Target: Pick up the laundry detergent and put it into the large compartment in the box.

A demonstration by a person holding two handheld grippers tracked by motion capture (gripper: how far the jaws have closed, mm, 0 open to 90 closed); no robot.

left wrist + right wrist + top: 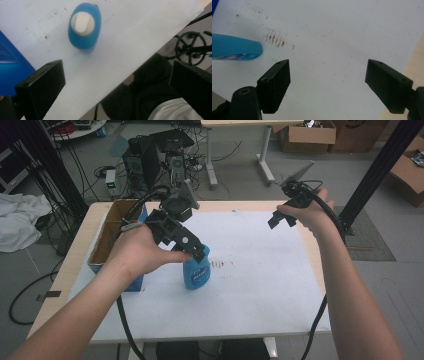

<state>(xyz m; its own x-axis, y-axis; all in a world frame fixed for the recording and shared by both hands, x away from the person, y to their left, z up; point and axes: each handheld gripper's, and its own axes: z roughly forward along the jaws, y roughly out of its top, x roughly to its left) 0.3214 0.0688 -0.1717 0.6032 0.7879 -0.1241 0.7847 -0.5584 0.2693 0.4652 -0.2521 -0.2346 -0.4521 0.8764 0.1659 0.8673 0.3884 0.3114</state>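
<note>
The bottle (196,272) stands on the table (260,270), right of the box (107,237).

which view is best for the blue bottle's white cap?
The left gripper view: it looks straight down on the blue bottle, so the white cap is fully exposed. In the high view the left gripper covers the bottle's top. The right gripper view catches just part of the bottle's side.

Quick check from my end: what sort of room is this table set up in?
Probably a lab or workshop. Behind the table a desktop computer sits on the floor among loose cables, and cardboard boxes are stacked by another desk.
</note>
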